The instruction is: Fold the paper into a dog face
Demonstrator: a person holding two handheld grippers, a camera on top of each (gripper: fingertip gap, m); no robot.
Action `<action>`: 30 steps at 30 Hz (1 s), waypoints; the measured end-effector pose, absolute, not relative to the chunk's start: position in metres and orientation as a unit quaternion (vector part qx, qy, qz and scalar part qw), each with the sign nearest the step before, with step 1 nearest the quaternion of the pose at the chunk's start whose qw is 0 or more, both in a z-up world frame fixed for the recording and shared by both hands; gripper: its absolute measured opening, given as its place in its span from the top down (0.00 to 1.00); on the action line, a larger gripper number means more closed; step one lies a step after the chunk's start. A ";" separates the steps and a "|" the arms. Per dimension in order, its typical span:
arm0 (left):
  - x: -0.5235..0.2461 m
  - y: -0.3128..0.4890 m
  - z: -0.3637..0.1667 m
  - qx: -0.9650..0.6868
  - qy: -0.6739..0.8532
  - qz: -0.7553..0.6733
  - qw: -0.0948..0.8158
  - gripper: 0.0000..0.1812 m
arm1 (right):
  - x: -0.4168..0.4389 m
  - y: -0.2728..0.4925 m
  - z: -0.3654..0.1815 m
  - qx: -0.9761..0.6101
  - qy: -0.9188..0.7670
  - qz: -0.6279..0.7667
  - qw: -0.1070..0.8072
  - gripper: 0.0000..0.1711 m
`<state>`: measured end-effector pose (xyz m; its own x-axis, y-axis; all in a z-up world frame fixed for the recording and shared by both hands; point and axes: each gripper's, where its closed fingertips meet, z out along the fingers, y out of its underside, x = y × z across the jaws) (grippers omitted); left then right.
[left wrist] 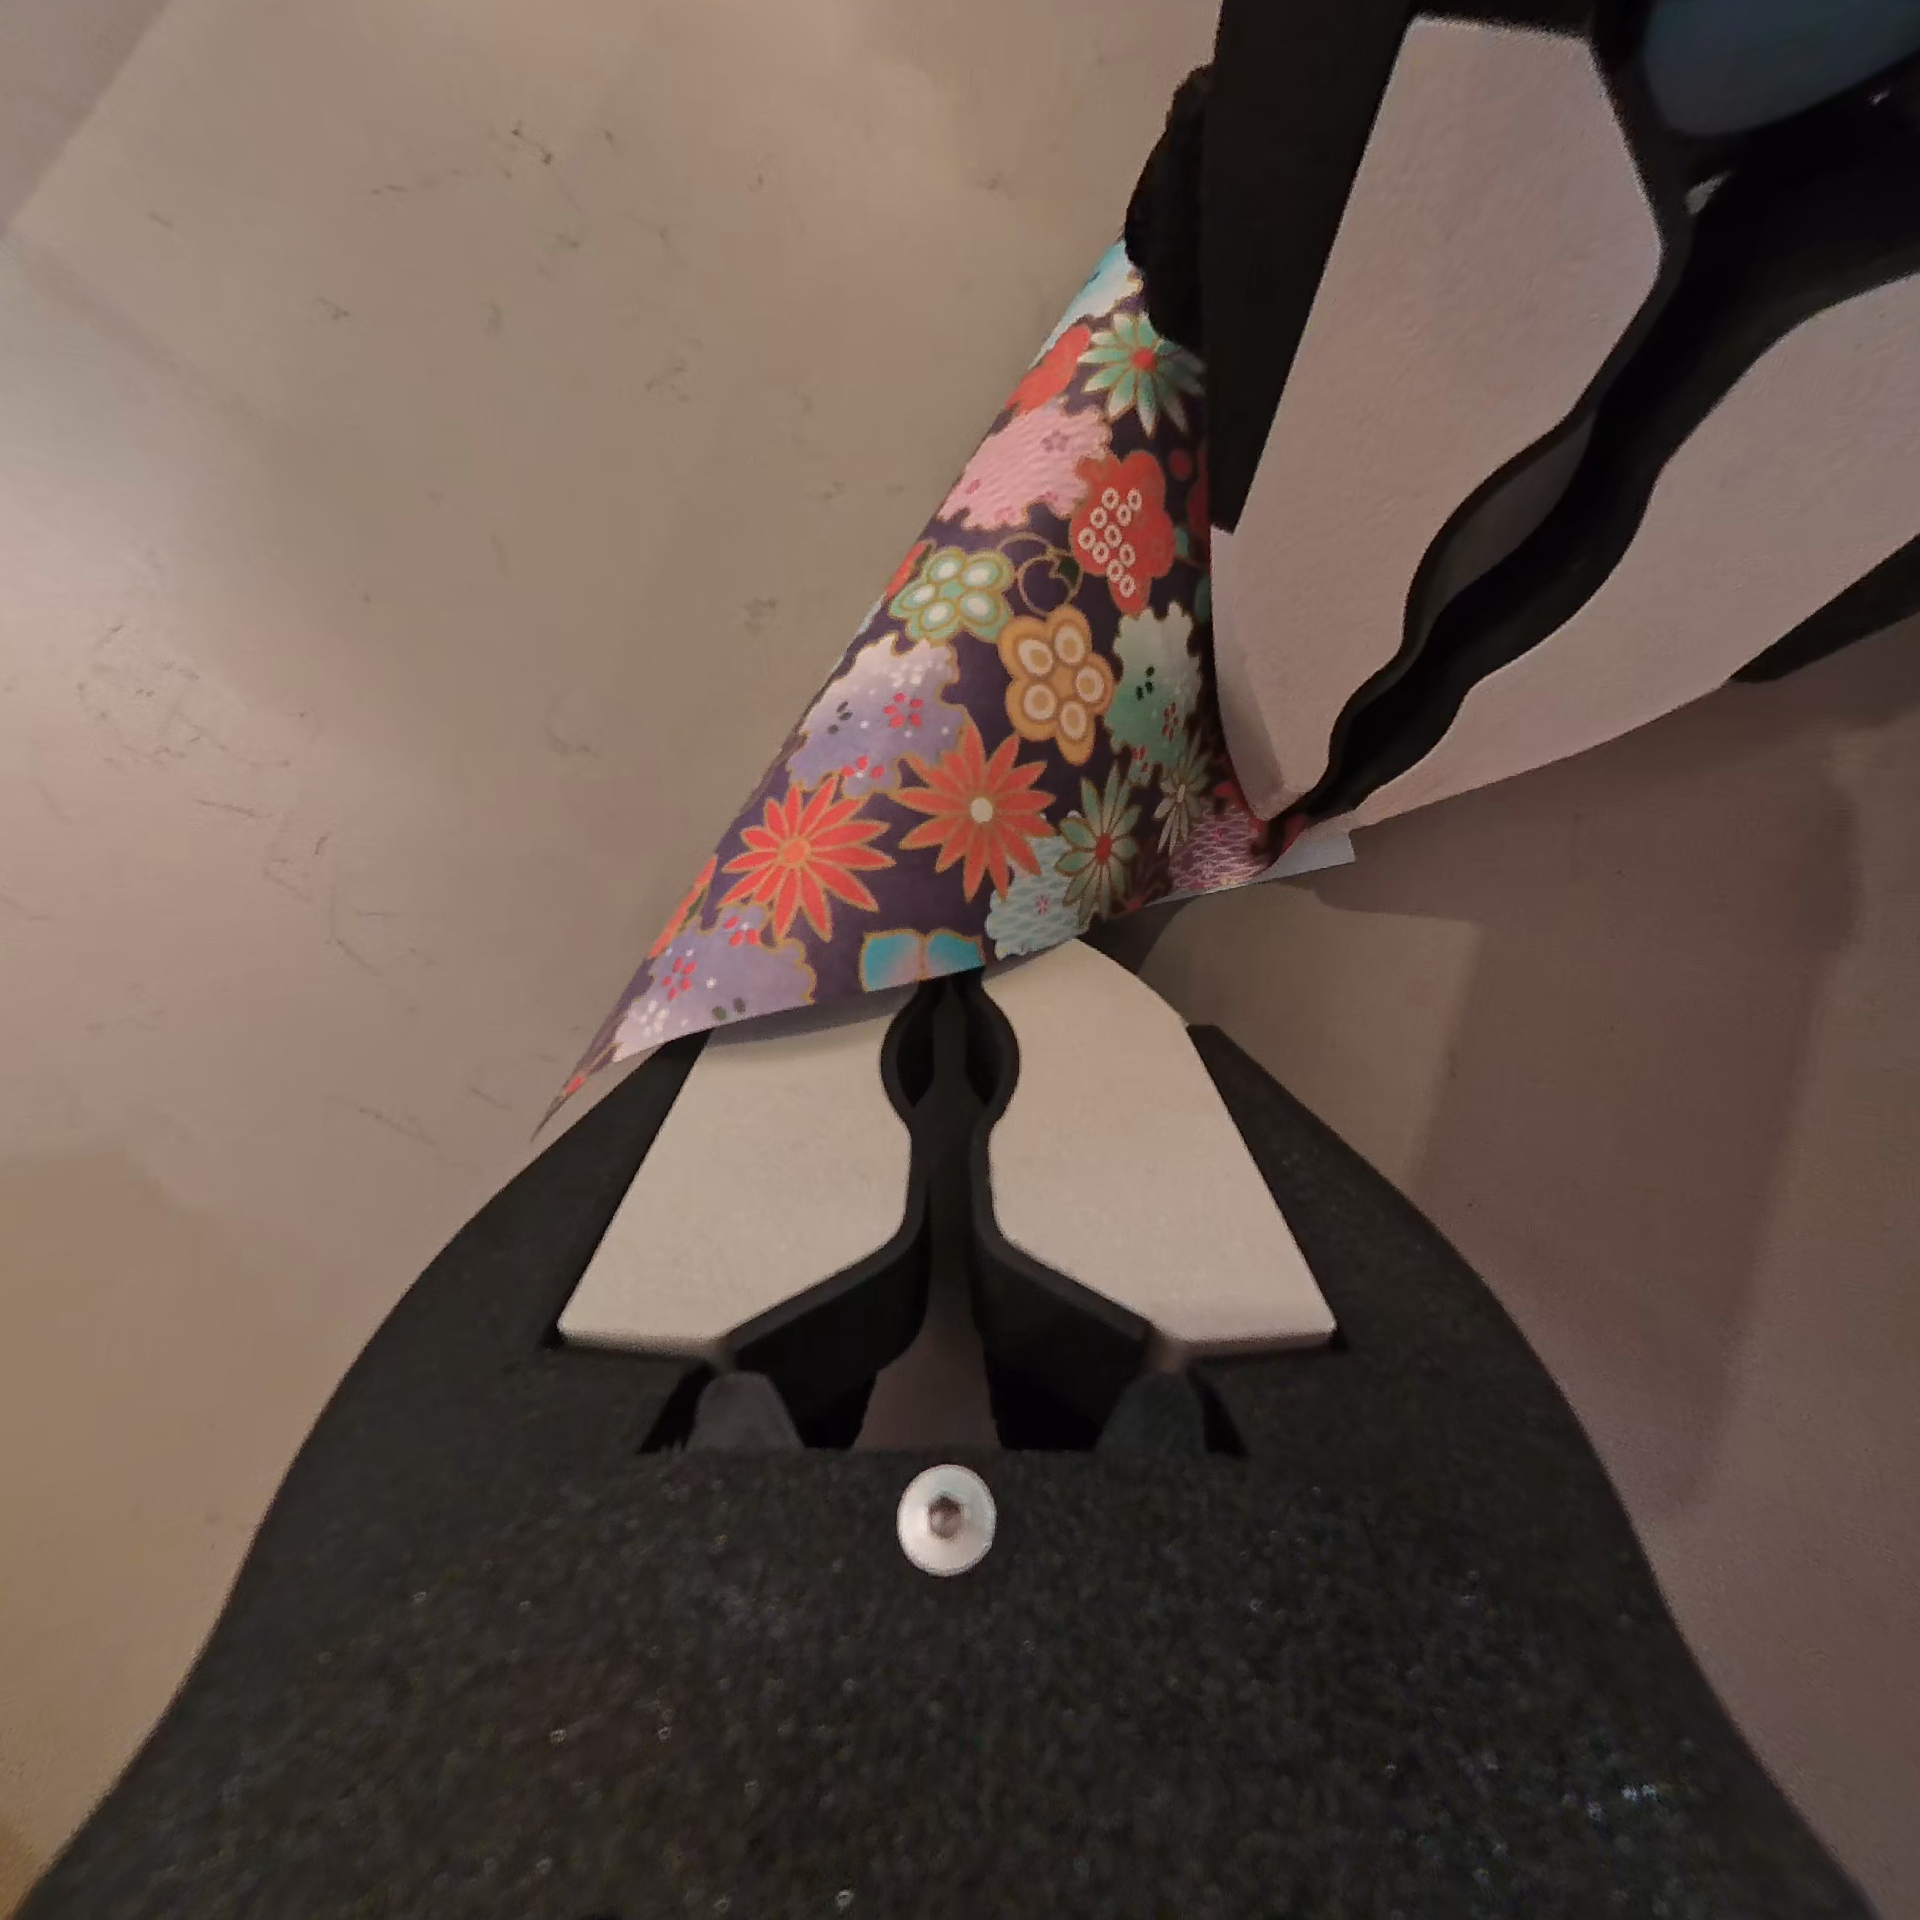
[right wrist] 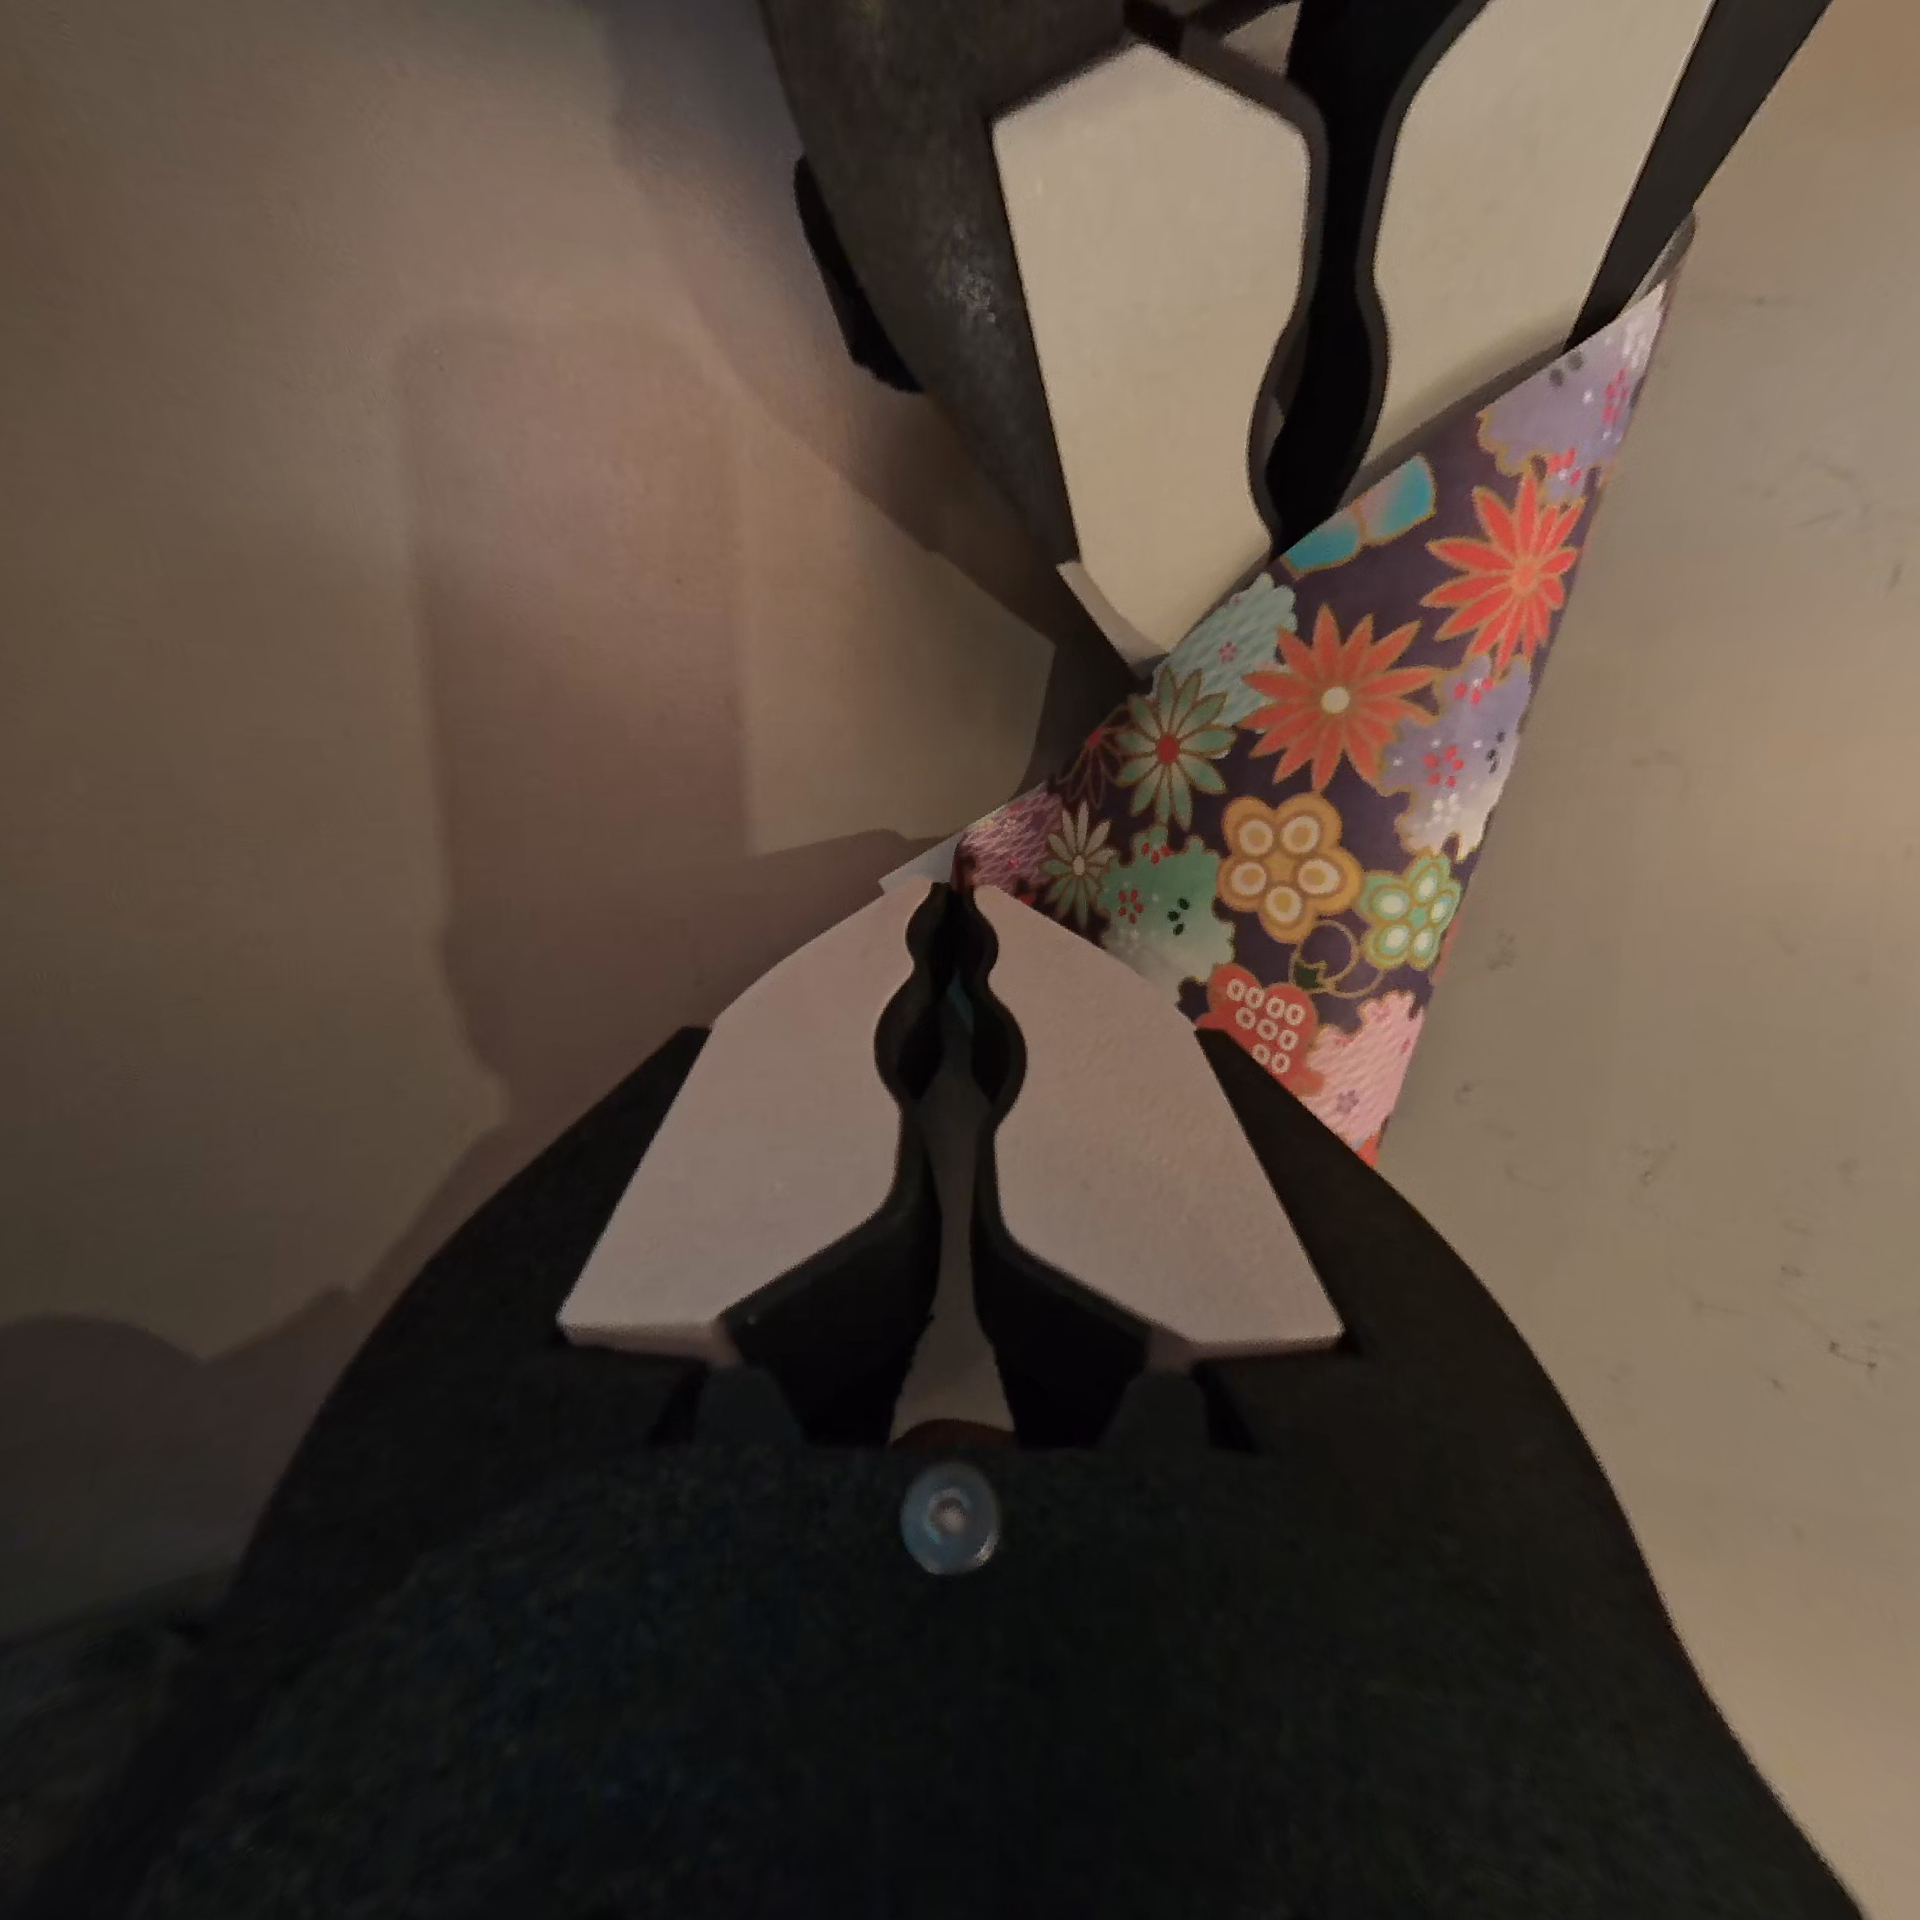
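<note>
We see the paper printed on a dark purple ground with flowers: orange-red chrysanthemums, lilac and pink blossoms, teal and mint ones, a mustard five-petal bloom, all edged in gold; its reverse shows white at the corner towards four o'clock. The left gripper is speckled black with off-white finger panels, and the right gripper matches it. The table is cream, faintly scuffed grey.

Both the left gripper and the right gripper have fingers closed.
</note>
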<state>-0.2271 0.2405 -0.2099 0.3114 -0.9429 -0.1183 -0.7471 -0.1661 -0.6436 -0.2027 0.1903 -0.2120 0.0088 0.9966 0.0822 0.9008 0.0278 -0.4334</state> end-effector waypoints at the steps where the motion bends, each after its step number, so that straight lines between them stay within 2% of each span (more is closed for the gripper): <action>1: -0.227 0.241 -0.210 -0.747 0.565 -0.158 0.312 1.00 | -0.203 0.190 -0.212 -0.684 -0.694 0.126 0.187 1.00; 17: -0.230 0.244 -0.211 -0.749 0.564 -0.156 0.310 1.00 | -0.203 0.191 -0.212 -0.685 -0.694 0.117 0.190 1.00; 30: -0.235 0.245 -0.214 -0.750 0.564 -0.156 0.309 1.00 | -0.205 0.184 -0.212 -0.688 -0.688 0.148 0.179 0.95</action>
